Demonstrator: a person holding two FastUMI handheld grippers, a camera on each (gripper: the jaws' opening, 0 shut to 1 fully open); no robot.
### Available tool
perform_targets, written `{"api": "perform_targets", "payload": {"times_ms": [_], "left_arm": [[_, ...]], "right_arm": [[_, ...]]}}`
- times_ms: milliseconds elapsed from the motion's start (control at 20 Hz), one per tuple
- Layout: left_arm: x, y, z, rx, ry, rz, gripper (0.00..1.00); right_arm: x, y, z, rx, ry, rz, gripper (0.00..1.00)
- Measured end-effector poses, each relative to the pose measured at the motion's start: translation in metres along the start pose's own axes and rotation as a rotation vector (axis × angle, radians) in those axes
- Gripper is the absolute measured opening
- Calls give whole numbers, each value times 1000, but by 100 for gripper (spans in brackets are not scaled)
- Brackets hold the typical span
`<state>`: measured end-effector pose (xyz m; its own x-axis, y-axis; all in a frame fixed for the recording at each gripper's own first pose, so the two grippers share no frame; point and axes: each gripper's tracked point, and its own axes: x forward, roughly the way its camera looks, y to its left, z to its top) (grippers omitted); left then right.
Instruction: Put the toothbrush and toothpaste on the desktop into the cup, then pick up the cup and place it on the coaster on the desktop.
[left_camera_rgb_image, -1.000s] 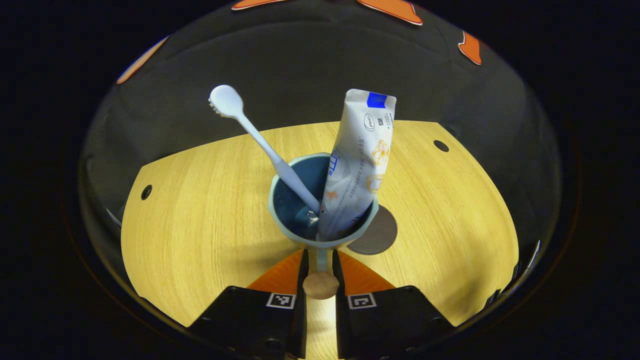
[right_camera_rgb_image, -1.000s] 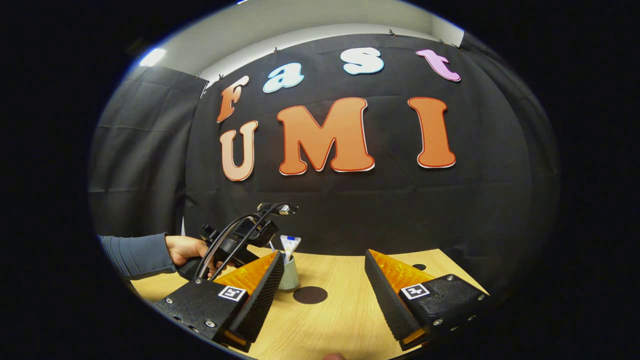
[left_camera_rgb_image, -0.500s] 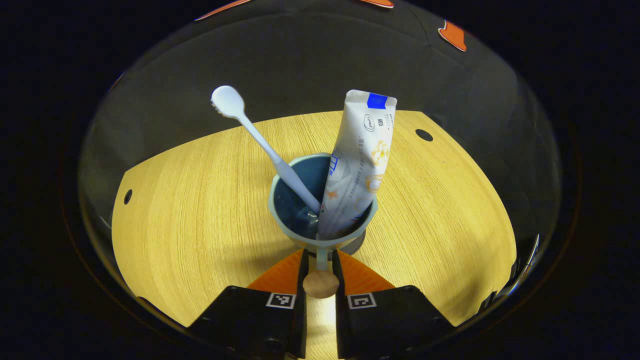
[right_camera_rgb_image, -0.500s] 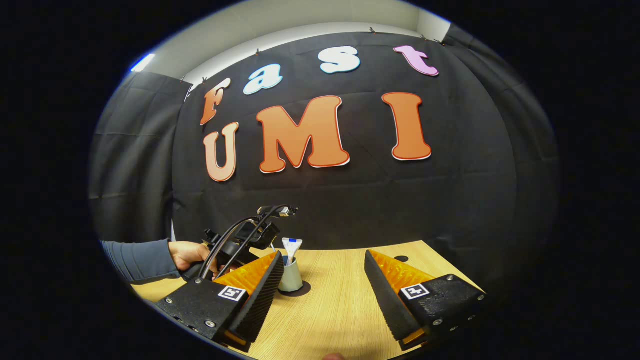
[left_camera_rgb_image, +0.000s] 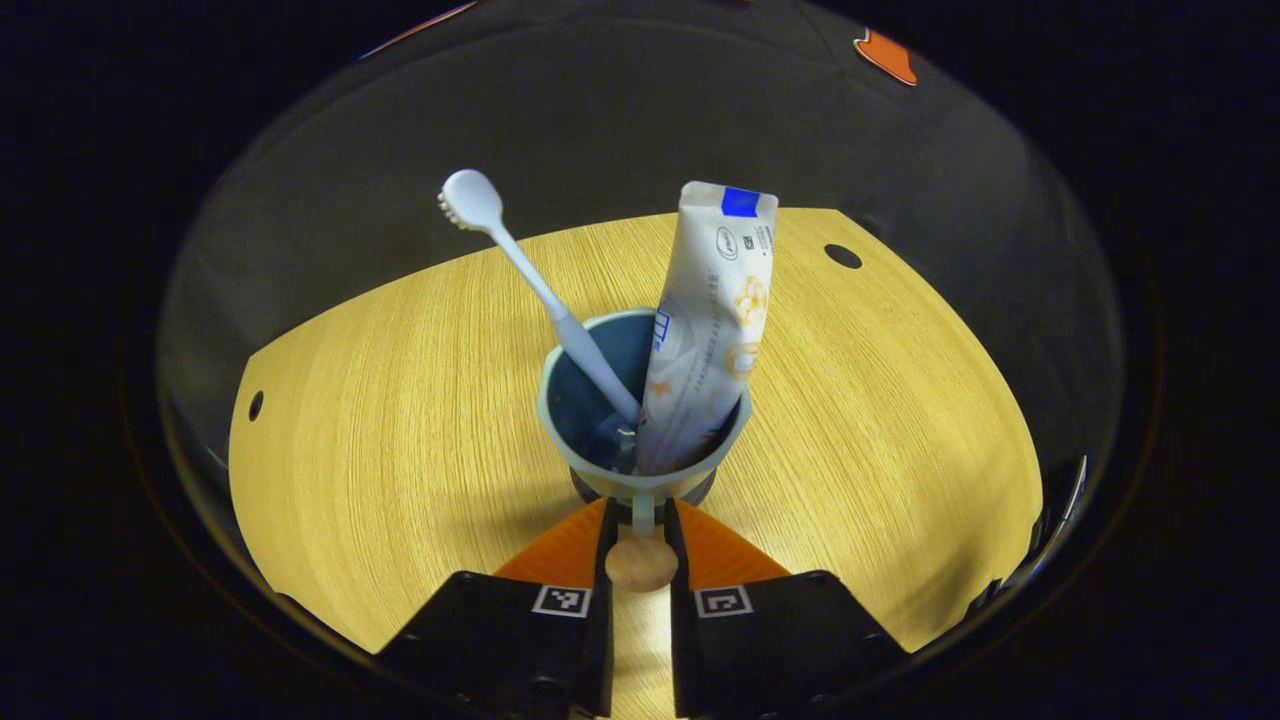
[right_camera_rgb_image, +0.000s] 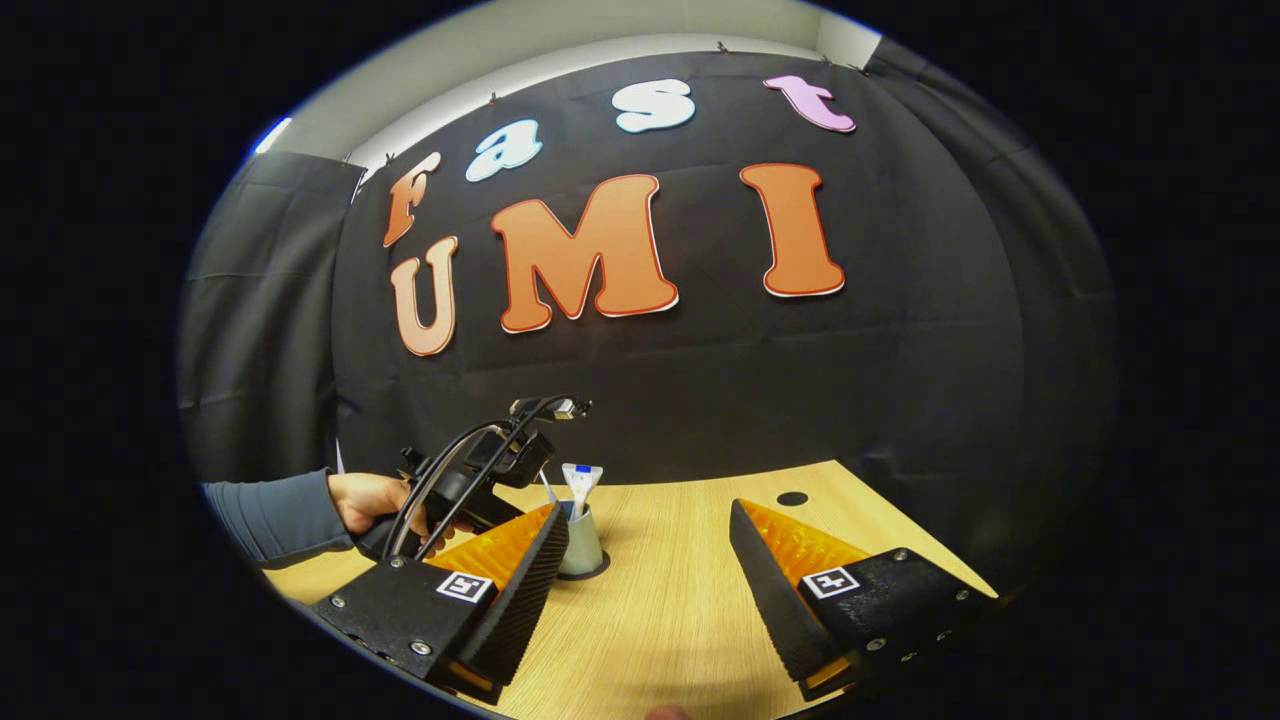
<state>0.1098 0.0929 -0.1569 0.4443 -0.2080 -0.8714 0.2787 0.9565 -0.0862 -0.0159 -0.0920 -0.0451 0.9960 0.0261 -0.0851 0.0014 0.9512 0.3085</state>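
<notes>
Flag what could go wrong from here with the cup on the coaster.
1. The left gripper pinches only the cup's thin handle; a sideways pull on release could drag the cup off the coaster, which barely shows past its base.
2. The toothpaste and toothbrush stand tall and lean on the rim, so a jolt might tip the cup.
3. The right gripper hangs open nearby and could bump it.

Your left gripper (left_camera_rgb_image: 638, 525): fingers nearly together, both pressing cup handle (left_camera_rgb_image: 641, 530) between them, pointing forward and slightly down. In right gripper view it sits far left, your hand (right_camera_rgb_image: 372, 500) wrapped round its grip, sleeve reaching in from left. Your right gripper (right_camera_rgb_image: 650, 560): fingers spread wide, nothing between them, held level above table.
</notes>
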Motion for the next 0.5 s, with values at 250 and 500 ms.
{"api": "perform_targets", "payload": {"times_ms": [250, 500], "left_arm": [[-10, -3, -9, -11, -18, -37, 49], [-50, 4, -7, 42, -156, -40, 99]], "right_arm": [[2, -1, 0, -4, -3, -17, 97], [9, 6, -2, -19, 7, -17, 97]]}}
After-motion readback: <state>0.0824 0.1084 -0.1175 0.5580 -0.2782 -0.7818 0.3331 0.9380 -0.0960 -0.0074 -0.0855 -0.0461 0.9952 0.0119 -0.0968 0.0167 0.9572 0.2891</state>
